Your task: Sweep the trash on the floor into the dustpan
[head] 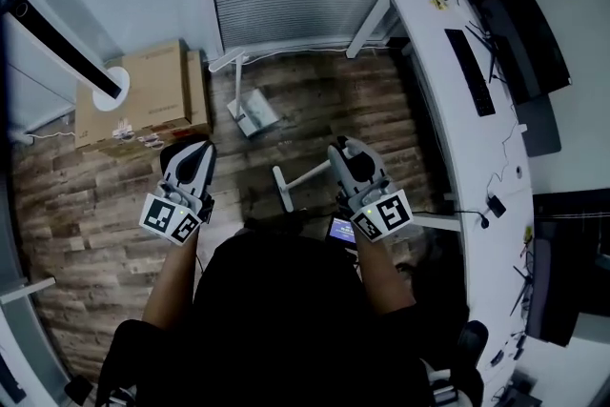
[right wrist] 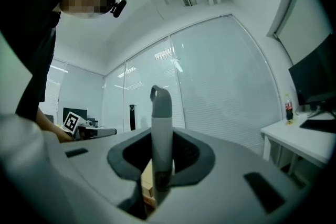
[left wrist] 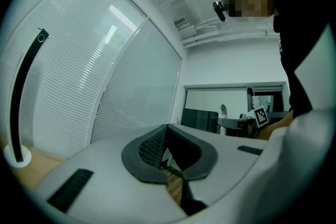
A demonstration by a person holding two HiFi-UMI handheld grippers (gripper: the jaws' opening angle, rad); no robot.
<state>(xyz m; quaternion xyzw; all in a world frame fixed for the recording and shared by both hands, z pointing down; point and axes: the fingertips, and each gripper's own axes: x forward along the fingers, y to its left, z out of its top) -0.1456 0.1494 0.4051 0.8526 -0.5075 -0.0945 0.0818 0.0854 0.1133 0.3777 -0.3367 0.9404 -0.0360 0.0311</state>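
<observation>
Right claw [head: 343, 152] pinches the broom [head: 303, 174]; left claw [head: 193, 152] is pressed together, empty. Dustpan [head: 255, 115] lies between them, higher in frame, nearer the left claw, stretching up-left

The person's dark torso [head: 276, 319] hid the floor directly beneath in the head view, and the small bits [head: 133, 141] lying beside the cardboard box [head: 143, 95] were too small to identify. In the right gripper view, the broom handle [right wrist: 161, 118] disappeared below the jaws behind the right gripper [right wrist: 160, 165]'s own body, leaving its brush end out of sight. The white desk [head: 448, 100] ran off the head view's bottom edge, and a dark panel [head: 572, 272] was cut by its right edge.
</observation>
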